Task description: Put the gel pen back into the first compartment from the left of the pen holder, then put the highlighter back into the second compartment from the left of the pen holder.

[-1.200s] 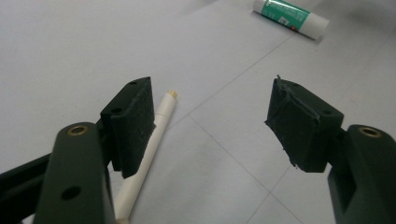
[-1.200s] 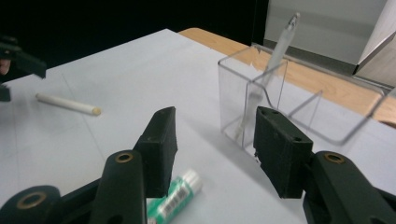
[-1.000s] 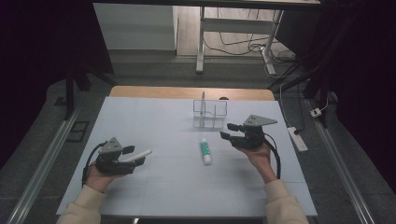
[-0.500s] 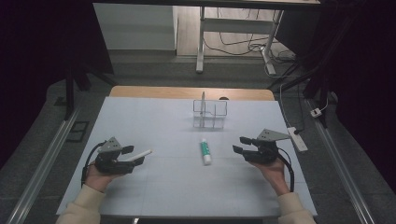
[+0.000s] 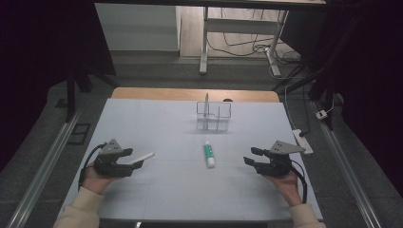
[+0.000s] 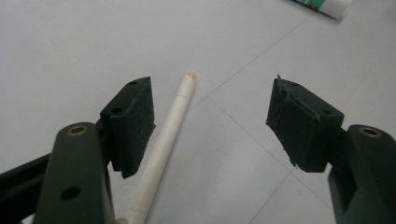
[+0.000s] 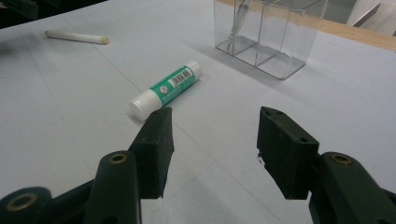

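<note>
On the glue stick (image 7: 166, 89) lying on the table (image 7: 70, 116), the green label carries a white barcode patch and a small round emblem; the print is too small to read. No other text, brand or number can be made out.

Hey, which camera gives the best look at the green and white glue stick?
The right gripper view: the glue stick lies whole and close there, its barcode label legible as a label. The high view shows it small, mid-table. The left gripper view catches just one end at its top edge.
</note>
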Demonstrator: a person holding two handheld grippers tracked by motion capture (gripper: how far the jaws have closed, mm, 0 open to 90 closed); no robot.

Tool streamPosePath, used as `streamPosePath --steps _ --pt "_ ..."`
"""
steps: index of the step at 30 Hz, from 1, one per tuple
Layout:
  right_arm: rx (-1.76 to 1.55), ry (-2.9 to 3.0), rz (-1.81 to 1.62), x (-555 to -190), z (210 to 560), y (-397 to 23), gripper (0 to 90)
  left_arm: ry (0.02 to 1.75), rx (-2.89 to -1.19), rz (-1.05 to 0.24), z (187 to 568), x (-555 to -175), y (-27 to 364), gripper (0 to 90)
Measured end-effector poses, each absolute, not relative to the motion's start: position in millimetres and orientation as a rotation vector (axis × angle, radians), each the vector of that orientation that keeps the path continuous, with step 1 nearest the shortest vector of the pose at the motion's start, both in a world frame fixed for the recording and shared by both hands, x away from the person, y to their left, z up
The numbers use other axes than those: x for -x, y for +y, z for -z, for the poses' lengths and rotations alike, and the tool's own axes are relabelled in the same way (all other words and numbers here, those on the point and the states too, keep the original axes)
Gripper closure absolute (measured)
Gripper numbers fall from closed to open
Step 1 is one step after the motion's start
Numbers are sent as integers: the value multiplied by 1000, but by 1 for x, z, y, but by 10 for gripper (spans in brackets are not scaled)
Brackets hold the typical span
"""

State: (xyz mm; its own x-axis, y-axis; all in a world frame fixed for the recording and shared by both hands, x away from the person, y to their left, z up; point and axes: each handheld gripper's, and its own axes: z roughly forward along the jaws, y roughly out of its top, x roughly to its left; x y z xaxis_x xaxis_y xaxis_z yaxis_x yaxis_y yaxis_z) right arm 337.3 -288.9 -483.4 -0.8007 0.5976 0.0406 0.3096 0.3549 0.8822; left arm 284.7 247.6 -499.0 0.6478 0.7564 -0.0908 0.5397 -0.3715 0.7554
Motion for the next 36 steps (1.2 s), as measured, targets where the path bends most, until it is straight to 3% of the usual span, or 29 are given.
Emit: streamPosePath --steps 16,36 --pt "-785 2339 -1355 -333 488 -294 435 991 -2268 -387 485 -285 257 322" --pt "-789 2358 -1328 -333 492 -293 433 992 -2434 -341 487 -300 256 314"
